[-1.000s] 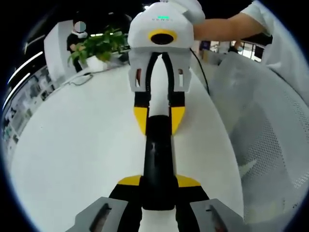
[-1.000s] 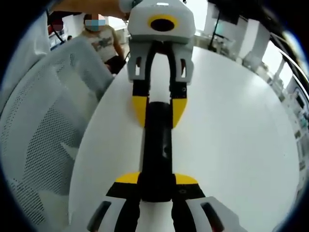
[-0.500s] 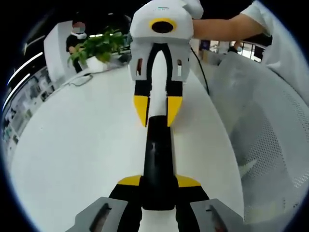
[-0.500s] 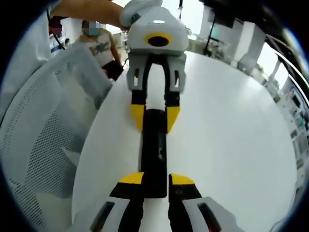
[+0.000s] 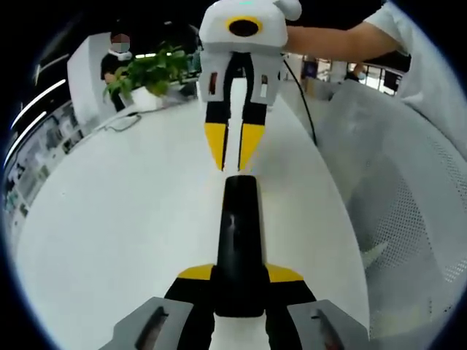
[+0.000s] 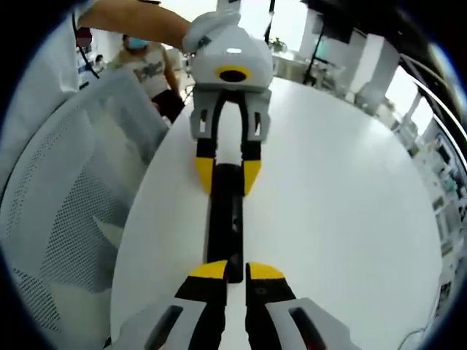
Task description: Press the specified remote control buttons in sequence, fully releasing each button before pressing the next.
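Remote control [image 5: 238, 240] sits pinched by the left gripper [image 5: 239, 275]; the right gripper [image 5: 232, 157] hangs nearly closed, empty — no press underway.

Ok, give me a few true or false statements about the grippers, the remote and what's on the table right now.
1. The left gripper is clamped on the remote. True.
2. The remote is white. False: it is black and lies on a white table.
3. A green potted plant stands at the far side of the table in the left gripper view. True.
4. The right gripper has its jaws spread wide around the middle of the remote. False: its jaws are drawn close together at the remote's free end, with nothing between them.
5. A white mesh chair stands beside the table. True.
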The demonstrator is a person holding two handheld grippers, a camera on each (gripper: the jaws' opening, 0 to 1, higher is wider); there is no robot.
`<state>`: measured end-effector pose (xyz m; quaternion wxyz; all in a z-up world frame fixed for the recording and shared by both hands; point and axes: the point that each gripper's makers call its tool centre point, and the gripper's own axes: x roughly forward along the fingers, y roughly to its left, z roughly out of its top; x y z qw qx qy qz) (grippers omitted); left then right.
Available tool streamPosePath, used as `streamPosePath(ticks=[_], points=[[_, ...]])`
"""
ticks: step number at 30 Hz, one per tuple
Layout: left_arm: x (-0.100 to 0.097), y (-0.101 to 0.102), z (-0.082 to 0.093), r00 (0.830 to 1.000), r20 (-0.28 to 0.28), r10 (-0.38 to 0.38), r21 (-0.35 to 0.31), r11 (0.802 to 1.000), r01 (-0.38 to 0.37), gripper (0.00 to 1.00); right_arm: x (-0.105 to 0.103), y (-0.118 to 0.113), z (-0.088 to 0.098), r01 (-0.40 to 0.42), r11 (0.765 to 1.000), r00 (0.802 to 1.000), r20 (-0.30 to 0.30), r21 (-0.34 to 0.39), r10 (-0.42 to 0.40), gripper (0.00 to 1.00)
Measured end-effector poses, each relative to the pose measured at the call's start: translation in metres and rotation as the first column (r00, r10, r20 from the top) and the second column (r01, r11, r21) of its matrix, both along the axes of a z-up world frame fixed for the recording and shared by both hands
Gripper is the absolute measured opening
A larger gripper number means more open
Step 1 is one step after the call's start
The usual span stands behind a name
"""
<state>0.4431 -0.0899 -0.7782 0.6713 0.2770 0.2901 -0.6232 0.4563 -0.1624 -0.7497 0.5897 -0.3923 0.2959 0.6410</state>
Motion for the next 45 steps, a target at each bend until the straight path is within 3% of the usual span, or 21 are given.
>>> streamPosePath(ticks=[24,45], points=[[0.0,-0.001,0.0,1.0,0.006,0.0,0.0,1.0,0.0,0.24,-0.001,-0.013,0.0,-0.036,0.997,0.999,0.016,-0.064,0.037,0.0],[0.002,0.0,-0.001,1.0,0.01,0.002,0.0,1.0,-0.002,0.24,-0.006,-0.011,-0.009,-0.09,0.986,0.996,-0.007,-0.139,0.09,0.0]])
